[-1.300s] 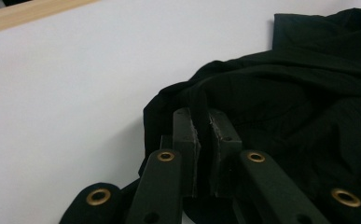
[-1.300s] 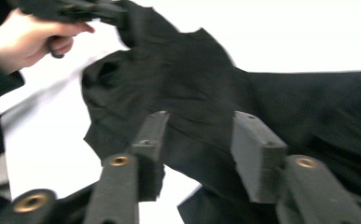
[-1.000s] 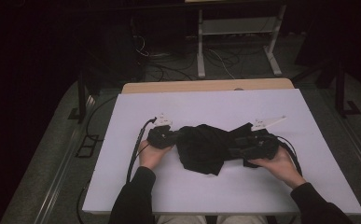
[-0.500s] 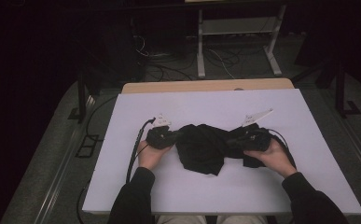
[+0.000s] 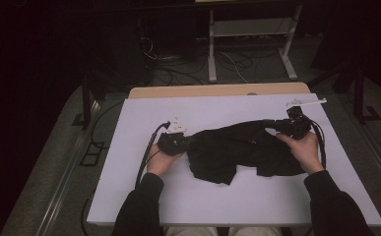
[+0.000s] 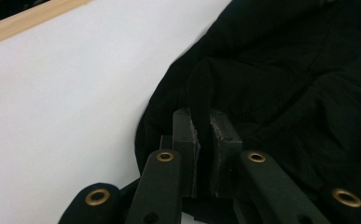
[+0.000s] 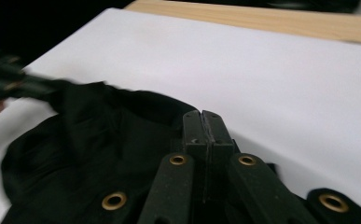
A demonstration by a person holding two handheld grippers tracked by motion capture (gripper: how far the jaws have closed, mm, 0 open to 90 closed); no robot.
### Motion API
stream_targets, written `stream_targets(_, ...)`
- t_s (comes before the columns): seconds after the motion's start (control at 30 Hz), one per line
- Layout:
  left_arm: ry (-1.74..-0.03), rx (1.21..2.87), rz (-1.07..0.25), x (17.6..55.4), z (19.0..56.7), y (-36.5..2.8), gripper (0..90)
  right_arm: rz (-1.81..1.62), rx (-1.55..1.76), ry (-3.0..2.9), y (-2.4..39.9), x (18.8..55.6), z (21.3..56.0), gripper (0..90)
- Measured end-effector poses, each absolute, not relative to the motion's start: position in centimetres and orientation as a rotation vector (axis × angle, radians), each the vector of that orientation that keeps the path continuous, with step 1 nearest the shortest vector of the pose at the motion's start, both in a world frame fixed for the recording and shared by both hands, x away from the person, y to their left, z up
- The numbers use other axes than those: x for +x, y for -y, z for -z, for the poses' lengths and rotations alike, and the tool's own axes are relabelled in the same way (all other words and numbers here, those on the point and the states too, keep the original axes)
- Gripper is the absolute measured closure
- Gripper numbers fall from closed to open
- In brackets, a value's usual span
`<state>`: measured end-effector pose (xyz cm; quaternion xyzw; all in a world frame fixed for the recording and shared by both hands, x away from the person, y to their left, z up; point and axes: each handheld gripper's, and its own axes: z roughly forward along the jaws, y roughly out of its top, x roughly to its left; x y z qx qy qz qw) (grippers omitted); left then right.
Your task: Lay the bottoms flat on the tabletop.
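Now black garment point(image 5: 237, 150) lies stretched, rumpled, on white table point(image 5: 227, 201).

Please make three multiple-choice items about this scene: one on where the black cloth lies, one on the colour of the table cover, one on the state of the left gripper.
1. The black cloth lies
A. on the floor
B. on the table between the two grippers
C. on a shelf

2. The table cover is
A. white
B. red
C. green

3. The left gripper is
A. wide open
B. lying unused
C. shut on the cloth

Answers:
1 B, the cloth spans from one gripper to the other.
2 A, the sheet looks white.
3 C, a fold sits pinched between its fingers.
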<state>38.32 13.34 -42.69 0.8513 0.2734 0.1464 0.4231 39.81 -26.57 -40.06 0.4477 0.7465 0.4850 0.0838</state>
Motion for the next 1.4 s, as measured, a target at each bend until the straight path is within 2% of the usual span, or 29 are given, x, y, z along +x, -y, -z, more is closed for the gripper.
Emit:
stream_targets(0.13, -0.66, 2.174, -0.372, 38.6, 43.2, -12.5, 81.8, -1.444, 1.501, -2.152, 28.1, 41.9, 42.1, 88.9)
stream_targets(0.43, -0.622, 2.226, -0.414, 39.3, 44.0, -11.5, 81.5, -1.389, 1.638, -2.11, 29.0, 44.2, 44.8, 88.9)
stream_targets(0.9, -0.653, 2.277, -0.517, 42.9, 42.4, -10.8, 81.5, -1.387, 1.627, -2.065, 29.8, 45.6, 44.3, 88.8)
stream_targets(1.13, -0.717, 2.281, -0.497, 44.4, 43.3, -10.5, 81.1, -1.36, 1.643, -2.06, 30.1, 46.3, 44.8, 88.8)
stream_targets(1.23, -0.775, 2.252, -0.469, 44.5, 43.5, -11.0, 75.8, -1.35, 1.659, -2.06, 30.2, 46.3, 44.9, 88.7)
stream_targets(1.4, -0.917, 2.104, -0.468, 44.6, 42.9, -12.2, 53.8, -1.287, 1.655, -2.07, 30.0, 46.1, 44.9, 88.7)
